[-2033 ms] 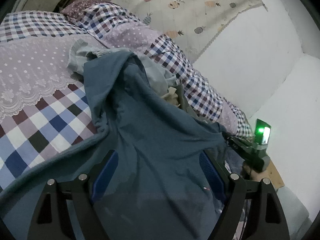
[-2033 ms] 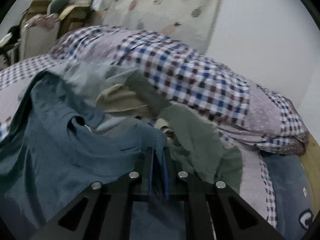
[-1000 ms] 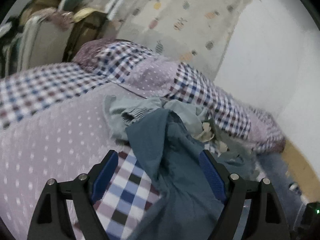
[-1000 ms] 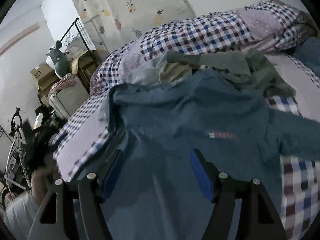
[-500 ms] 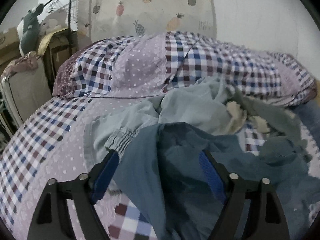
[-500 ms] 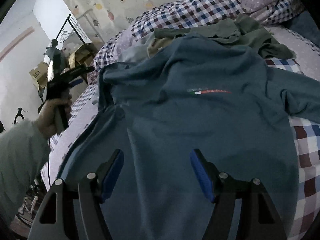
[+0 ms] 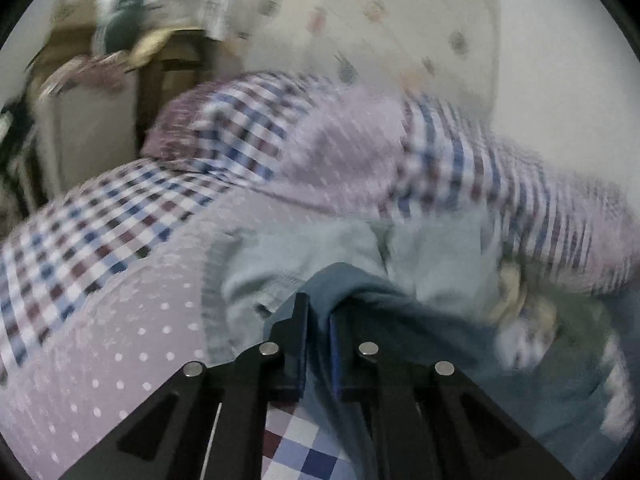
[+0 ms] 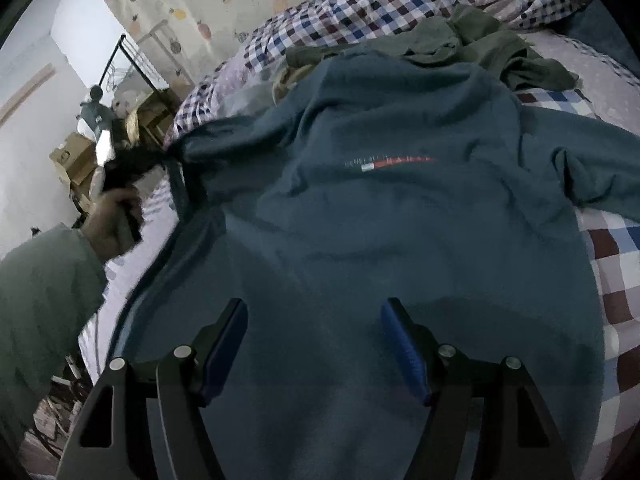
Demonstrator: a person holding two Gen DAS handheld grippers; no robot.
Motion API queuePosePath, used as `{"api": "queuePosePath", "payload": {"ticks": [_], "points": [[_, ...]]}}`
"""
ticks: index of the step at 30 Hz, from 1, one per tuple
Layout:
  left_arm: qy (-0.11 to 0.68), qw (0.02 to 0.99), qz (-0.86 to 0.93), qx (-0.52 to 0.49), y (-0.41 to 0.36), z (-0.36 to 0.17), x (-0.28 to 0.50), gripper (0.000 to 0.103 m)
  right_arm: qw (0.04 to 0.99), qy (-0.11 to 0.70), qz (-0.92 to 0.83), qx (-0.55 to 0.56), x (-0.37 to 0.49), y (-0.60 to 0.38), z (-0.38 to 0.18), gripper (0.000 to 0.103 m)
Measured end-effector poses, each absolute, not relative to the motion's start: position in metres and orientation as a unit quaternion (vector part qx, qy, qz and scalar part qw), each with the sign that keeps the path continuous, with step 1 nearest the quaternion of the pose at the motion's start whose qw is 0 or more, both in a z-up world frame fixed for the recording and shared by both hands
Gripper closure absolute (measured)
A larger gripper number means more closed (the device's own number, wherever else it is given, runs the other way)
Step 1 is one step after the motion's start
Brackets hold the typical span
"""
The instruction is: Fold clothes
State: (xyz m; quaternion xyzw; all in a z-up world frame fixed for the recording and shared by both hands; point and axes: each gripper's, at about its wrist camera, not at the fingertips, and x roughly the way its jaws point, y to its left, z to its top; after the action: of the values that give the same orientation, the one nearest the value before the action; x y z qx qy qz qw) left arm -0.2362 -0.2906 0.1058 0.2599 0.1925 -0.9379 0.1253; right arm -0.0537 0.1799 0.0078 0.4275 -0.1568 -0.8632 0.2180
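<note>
Left gripper (image 7: 319, 312) fingers closing, pinching teal shirt (image 8: 360, 240); right gripper (image 8: 314, 320) spread; logo unreadable.

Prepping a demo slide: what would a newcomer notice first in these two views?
A big teal sweatshirt spread across the checked bed, small striped logo on its chest. The left gripper, its jaws closing, pinches a fold of the teal cloth at the sweatshirt's far left edge, while the right gripper hangs open over the hem.
</note>
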Motion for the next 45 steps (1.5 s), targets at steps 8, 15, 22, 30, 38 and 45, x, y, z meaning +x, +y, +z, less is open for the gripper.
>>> {"api": "queuePosePath", "payload": {"ticks": [8,15,22,30,38,45], "points": [[0.361,0.195,-0.852,0.325,-0.390,0.031,-0.177,0.082,0.213,-0.137,-0.866,0.432,-0.056,0.175,-0.002,0.030],[0.347,0.117,-0.884,0.290,-0.390,0.056,-0.169,0.041,0.213,-0.129,-0.867,0.432,-0.056,0.174,-0.003,0.030],[0.245,0.144,-0.928,0.241,-0.351,0.109,-0.174,0.026,0.213,-0.123,-0.867,0.433,-0.059,0.172,-0.004,0.030],[0.033,0.044,-0.958,0.282,-0.239,0.113,-0.239,0.026,0.213,-0.123,-0.867,0.433,-0.058,0.172,-0.005,0.030],[-0.106,0.077,-0.934,0.333,-0.188,0.072,-0.294,0.026,0.215,-0.128,-0.866,0.432,-0.057,0.173,-0.005,0.030],[-0.081,0.054,-0.942,0.321,-0.190,0.068,-0.292,0.100,0.217,-0.133,-0.865,0.433,-0.058,0.174,-0.006,0.030]]}}
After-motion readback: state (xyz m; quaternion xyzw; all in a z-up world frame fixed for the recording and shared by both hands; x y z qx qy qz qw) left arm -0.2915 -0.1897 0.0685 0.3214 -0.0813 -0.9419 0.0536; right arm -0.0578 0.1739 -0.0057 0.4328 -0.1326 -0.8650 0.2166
